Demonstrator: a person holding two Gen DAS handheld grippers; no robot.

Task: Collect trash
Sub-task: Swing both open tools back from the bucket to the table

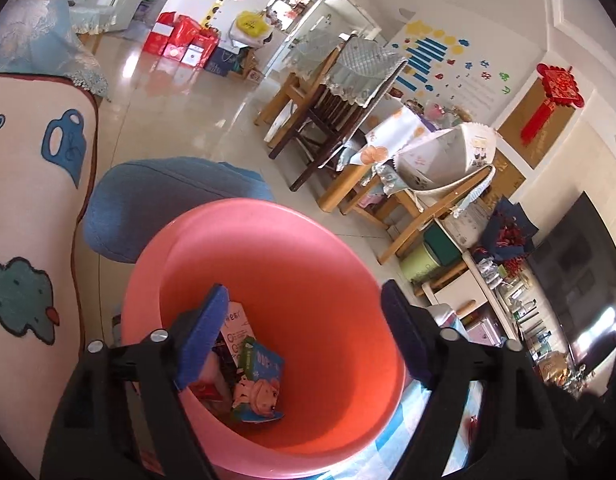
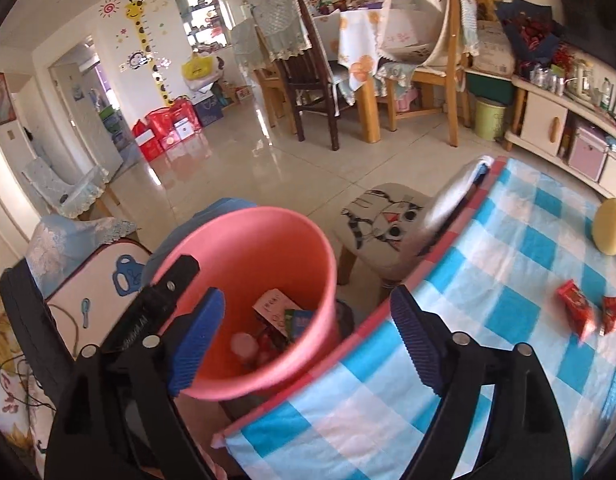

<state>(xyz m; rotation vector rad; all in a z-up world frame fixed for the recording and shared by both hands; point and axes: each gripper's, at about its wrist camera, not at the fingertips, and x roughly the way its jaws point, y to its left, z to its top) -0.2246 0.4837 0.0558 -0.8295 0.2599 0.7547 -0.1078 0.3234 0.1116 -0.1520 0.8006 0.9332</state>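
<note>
A pink bin (image 1: 308, 264) holds several wrappers and small cartons (image 1: 251, 372). My left gripper (image 1: 303, 340) is open and empty above the bin's mouth. In the right wrist view the same bin (image 2: 243, 248) stands on the floor beside the table with the blue-and-white checked cloth (image 2: 488, 280). My right gripper (image 2: 308, 332) is open and empty, over the bin's rim and the table's edge. Two red wrappers (image 2: 588, 314) lie on the cloth at the right. The left gripper's black body (image 2: 155, 304) shows at the bin's left rim.
A yellow round fruit (image 2: 610, 226) lies on the cloth at the far right. A cat-print stool (image 2: 384, 220) stands beside the table. A blue stool (image 1: 167, 200) is behind the bin. A cushioned sofa (image 1: 31, 200) is at the left. Dining chairs and table (image 2: 348, 72) stand further back.
</note>
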